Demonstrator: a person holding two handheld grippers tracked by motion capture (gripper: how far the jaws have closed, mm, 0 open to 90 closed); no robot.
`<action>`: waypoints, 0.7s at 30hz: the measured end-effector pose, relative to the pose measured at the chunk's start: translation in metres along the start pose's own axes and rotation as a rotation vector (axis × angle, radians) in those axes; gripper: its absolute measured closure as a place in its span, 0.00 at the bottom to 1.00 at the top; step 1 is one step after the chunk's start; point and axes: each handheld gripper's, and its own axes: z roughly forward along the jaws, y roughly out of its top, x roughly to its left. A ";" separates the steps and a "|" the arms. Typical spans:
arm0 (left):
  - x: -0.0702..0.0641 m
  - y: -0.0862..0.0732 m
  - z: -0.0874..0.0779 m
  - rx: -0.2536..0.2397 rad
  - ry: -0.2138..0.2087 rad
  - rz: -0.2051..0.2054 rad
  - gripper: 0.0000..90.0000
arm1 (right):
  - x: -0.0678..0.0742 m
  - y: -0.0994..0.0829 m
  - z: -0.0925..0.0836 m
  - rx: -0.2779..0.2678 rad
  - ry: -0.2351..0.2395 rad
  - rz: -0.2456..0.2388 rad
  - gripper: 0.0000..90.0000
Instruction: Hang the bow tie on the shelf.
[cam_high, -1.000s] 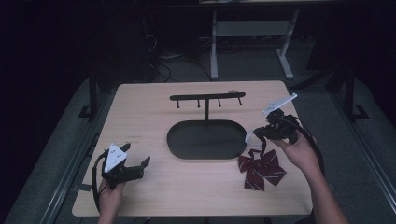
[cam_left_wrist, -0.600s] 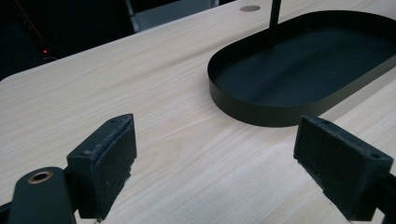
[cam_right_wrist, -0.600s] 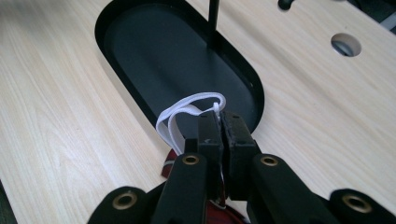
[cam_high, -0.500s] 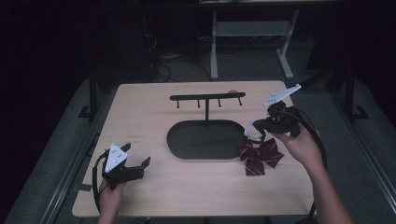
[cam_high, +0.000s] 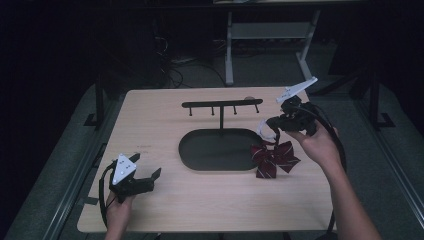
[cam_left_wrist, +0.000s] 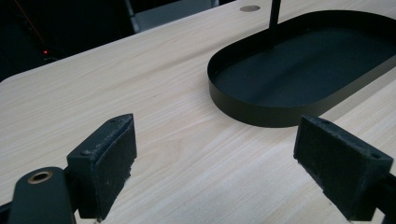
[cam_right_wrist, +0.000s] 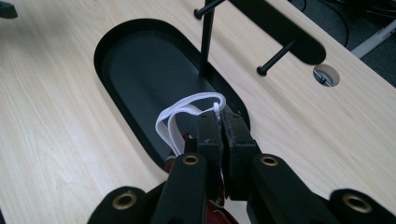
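As R gripper (cam_high: 272, 124) rose, bow (cam_high: 274, 158) lifted.

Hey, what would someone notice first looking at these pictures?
The dark red striped bow hanging from the right gripper, which is shut on the bow's white strap beside the black oval tray. Behind the tray's middle rises a hook rack. The left gripper rests open at the table's near left.

- The desk (cam_high: 165, 115) is pale wood-grain with rounded corners; a round cable hole (cam_right_wrist: 325, 75) sits near its far edge.
- Grey carpet-like floor (cam_high: 390, 165) lies along both side edges of the desk.
- Beyond the far edge, a white metal frame (cam_high: 265, 35) stands in deep shadow, with dark cables (cam_high: 172, 70) tangled on the floor.
- The room is dim; light falls mainly on the desk.
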 end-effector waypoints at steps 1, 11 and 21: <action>0.000 0.000 0.000 0.003 -0.001 0.005 0.14 | -0.003 0.004 0.002 0.001 -0.002 0.001 0.97; 0.002 0.001 0.001 0.003 0.000 0.006 0.14 | -0.015 0.020 0.011 0.002 0.012 0.021 0.97; 0.003 0.001 0.002 0.005 0.001 0.000 0.14 | -0.025 0.042 0.016 -0.009 0.018 0.027 0.97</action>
